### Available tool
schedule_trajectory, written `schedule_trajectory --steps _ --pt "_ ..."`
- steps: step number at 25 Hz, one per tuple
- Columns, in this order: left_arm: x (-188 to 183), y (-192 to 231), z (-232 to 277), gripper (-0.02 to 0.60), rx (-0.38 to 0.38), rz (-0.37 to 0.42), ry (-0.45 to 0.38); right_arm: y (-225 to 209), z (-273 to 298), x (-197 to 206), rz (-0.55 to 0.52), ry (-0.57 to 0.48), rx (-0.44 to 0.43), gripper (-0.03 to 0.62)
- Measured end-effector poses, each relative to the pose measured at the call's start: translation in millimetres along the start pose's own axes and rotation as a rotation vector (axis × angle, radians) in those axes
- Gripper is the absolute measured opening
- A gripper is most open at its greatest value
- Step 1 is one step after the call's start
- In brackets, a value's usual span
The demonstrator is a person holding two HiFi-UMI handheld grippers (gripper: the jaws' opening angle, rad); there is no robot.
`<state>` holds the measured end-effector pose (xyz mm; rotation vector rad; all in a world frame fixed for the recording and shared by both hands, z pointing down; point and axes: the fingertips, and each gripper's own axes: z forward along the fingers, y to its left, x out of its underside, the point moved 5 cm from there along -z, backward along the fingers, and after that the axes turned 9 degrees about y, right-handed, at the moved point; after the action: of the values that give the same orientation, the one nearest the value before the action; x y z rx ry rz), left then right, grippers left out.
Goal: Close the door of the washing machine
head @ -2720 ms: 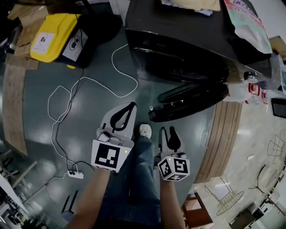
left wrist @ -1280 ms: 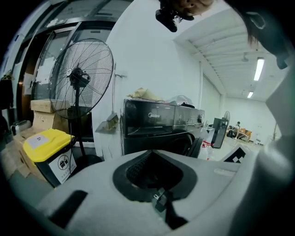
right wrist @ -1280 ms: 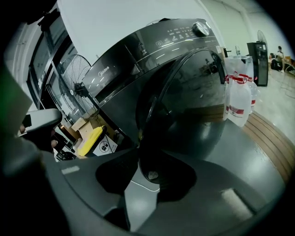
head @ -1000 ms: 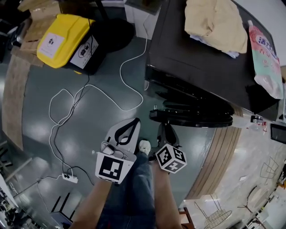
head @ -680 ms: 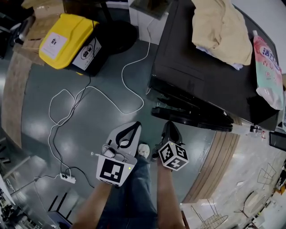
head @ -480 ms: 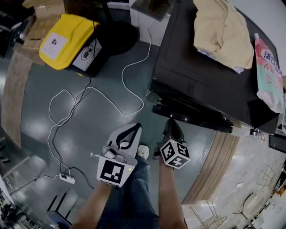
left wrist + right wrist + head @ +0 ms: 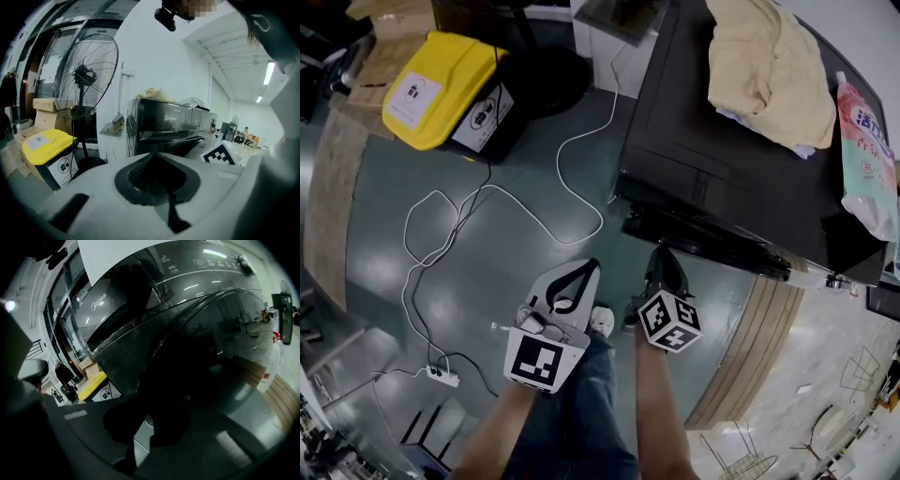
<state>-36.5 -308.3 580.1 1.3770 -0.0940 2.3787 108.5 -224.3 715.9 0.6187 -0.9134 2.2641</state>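
Right gripper is pressed together with nothing between its jaws. I use it as a blunt pusher, because a closed tip is stiffer against a panel than two spread pads. It points slightly downward at the outer face of the washing machine door. In the head view its tips sit right at the door's lower rim, though I cannot confirm actual contact. My left gripper is also closed on nothing. It hangs beside the right one over the grey floor, apart from the machine, since this job needs only one pushing hand.

The washing machine is a dark, glossy front-loader just ahead of me. A cream cloth and a pink-and-green detergent pouch lie on its top. From above, the door reads as a thick black curved band lying almost flat against the front. In the right gripper view it fills the frame as a large, rounded, mirror-dark dome below the control panel. A narrow seam shows along its edge, so I judge it swung nearly home. Whether the latch has caught I cannot tell, and a firm last press near the rim seems needed.
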Motion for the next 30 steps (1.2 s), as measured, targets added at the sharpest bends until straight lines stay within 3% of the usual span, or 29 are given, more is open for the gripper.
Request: schedule_trajectory --steps 12,17,23,30 --pt "-6 -6 1 0.008 0.001 0.009 -0.017 -1 0 -1 -0.070 0.006 -0.032 0.012" --pt "-20 -10 -3 0.008 -0.001 0.010 -0.040 7 -21 -19 -0.086 -0.064 -0.045 0.012" --pt "-69 -9 -18 0.008 -0.027 0.029 -0.114 23 -72 -68 -0.118 -0.187 -0.055 0.012" --pt "-157 -7 -53 0.008 -0.069 0.101 -0.250 56 -163 -153 -0.235 -0.385 -0.066 0.012"
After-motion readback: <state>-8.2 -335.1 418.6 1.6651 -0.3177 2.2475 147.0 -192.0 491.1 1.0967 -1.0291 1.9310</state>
